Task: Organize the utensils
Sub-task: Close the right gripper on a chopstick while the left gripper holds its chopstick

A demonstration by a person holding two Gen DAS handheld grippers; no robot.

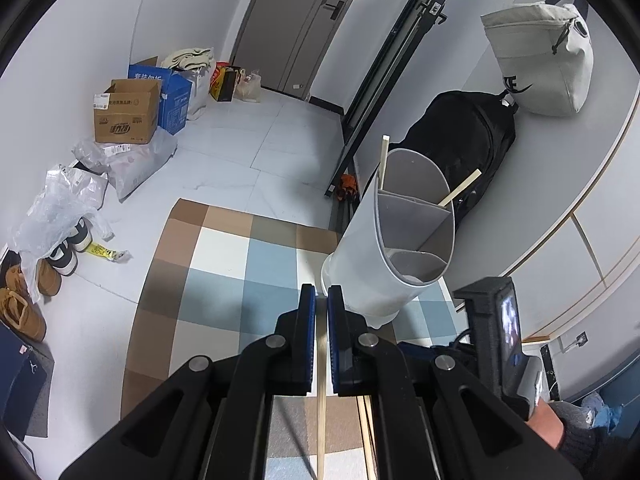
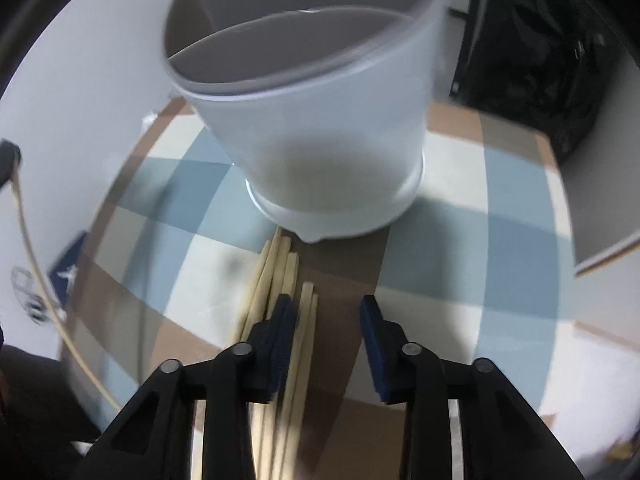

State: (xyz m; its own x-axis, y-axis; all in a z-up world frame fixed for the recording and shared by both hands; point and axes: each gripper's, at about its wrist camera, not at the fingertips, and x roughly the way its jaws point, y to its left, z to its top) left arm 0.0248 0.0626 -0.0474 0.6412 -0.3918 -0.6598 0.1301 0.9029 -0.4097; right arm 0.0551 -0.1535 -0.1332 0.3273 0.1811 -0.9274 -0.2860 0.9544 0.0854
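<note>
While the left gripper (image 1: 321, 300) holds one chopstick (image 1: 320, 400) pinched in closed jaws above the checked mat (image 1: 224, 248), the right gripper (image 2: 326, 312) tips steeply over the loose chopsticks (image 2: 276, 272) beside the white holder (image 1: 384, 240), jaws part-open, gripping nothing yet. Next, likely: close on one and carry it to a compartment.

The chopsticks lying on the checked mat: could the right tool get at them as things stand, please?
Probably yes. The right tool hangs open just over the loose chopsticks, two already between its jaws, and the white holder stands beyond them, not in the way.
</note>
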